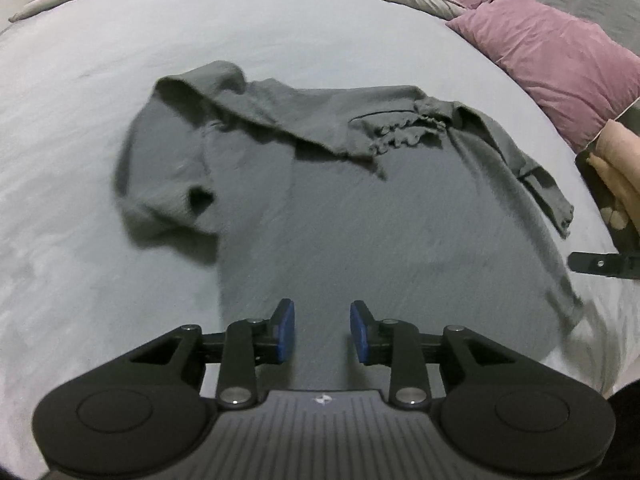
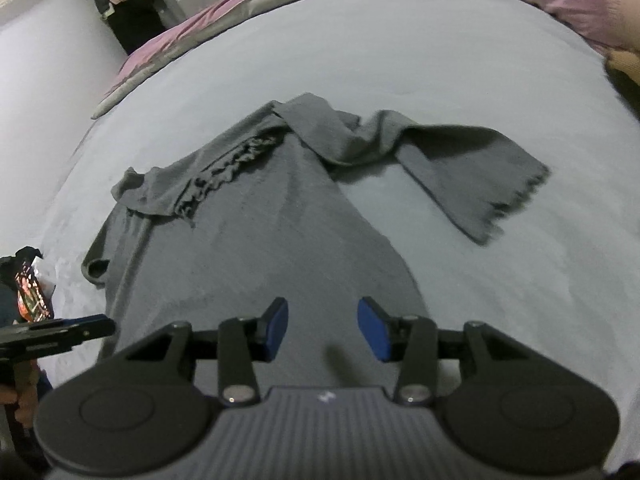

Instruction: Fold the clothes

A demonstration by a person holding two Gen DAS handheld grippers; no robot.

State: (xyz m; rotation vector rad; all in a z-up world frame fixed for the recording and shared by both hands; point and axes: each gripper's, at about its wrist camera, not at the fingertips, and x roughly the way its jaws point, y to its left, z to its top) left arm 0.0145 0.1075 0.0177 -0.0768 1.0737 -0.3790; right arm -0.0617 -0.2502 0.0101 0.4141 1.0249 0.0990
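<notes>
Left tongs [image 1: 322,330] and right tongs [image 2: 322,328]: jaws parted, holding nothing, over near hem of grey top [image 1: 360,216]. Top flat on bed [image 1: 80,120], long axis running away from tongs; one sleeve spread rightward.

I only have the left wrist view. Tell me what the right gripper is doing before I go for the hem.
Observer: The right gripper hovers over the lower part of the grey top, jaws open, nothing between them.
Operator: Report the sleeve on that side.
Observer: That sleeve lies spread flat on the sheet, angled away from the body, its frayed cuff at the outer end.
Operator: Name anything beyond the bed.
Observer: A dark pile of clothes sits past the bed's far left corner.
</notes>
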